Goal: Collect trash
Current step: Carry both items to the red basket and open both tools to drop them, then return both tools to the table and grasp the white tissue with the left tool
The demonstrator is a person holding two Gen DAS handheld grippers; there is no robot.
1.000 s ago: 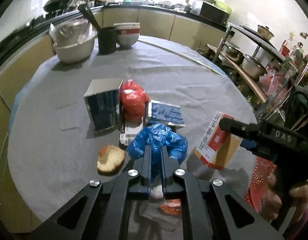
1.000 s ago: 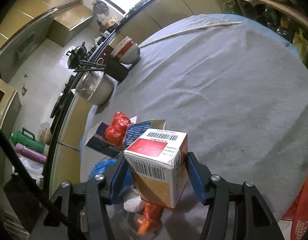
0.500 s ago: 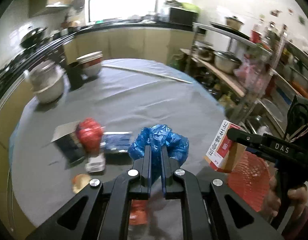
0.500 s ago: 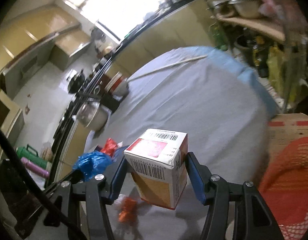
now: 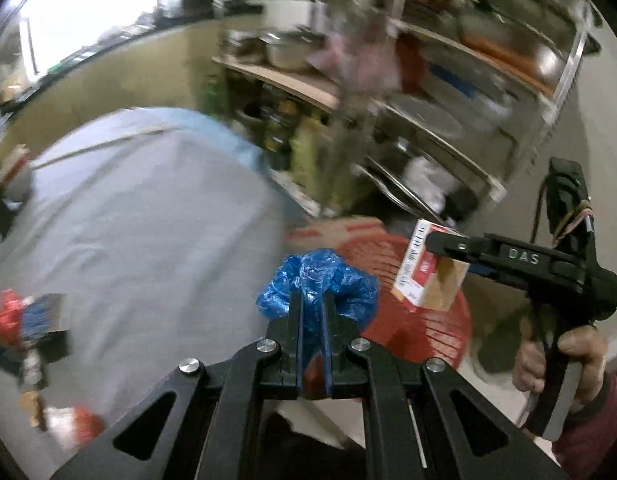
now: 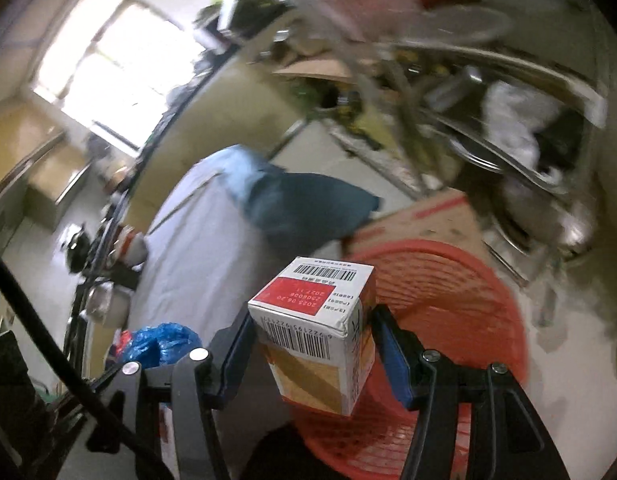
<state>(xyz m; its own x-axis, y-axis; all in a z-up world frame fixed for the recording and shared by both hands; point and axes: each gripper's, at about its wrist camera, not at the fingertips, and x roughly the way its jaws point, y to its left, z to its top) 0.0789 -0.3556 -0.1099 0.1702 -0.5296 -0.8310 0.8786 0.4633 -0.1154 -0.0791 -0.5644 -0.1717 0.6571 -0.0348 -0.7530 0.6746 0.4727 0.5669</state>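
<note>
My left gripper (image 5: 312,300) is shut on a crumpled blue plastic bag (image 5: 318,282), held at the table's edge beside a red mesh basket (image 5: 424,328) on the floor. The right gripper (image 6: 312,320) is shut on a white, red and tan carton (image 6: 320,336) with barcodes, held over the red mesh basket (image 6: 460,312). In the left wrist view that carton (image 5: 432,280) hangs above the basket, clamped by the right gripper (image 5: 440,246), which a hand (image 5: 576,364) holds. The blue bag (image 6: 160,342) also shows low on the left of the right wrist view.
The round table with a grey cloth (image 5: 140,232) lies left, with a red bag and dark boxes (image 5: 28,316) still on it. A cardboard box (image 6: 428,216) stands behind the basket. Metal shelves with pots (image 5: 448,92) fill the right side. Both views are blurred.
Both grippers swung right, off the table toward the red basket, each keeping its hold. The carton now hangs over the basket and the blue bag is at its rim.
</note>
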